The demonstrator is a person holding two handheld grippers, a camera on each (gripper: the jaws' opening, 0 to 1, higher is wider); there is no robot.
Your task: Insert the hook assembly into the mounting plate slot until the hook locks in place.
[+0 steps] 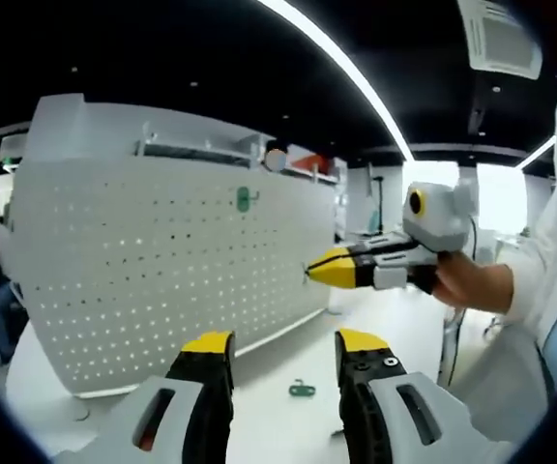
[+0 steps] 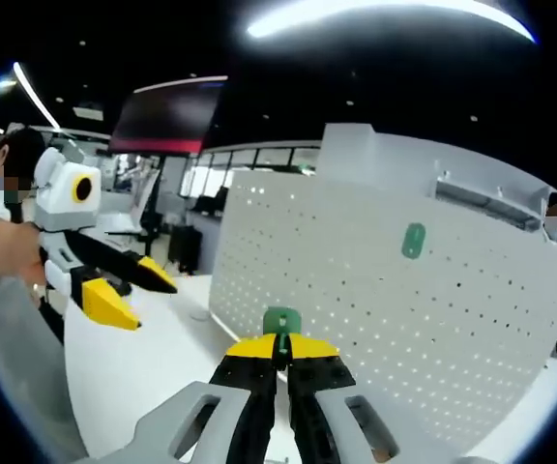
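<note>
The right gripper, jaws closed on a green hook, aims it at the pegboard, another green hook mounted at its two o'clock; the left gripper hovers open-jawed and empty above a spare hook on the desk.

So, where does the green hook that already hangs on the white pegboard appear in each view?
Left gripper view: the mounted green hook is in the upper middle, on the pegboard.
Right gripper view: the same hook is right of centre, above the right gripper, which is shut on a second green hook.
Shared landmark: the grey rail along the pegboard's top.
</note>
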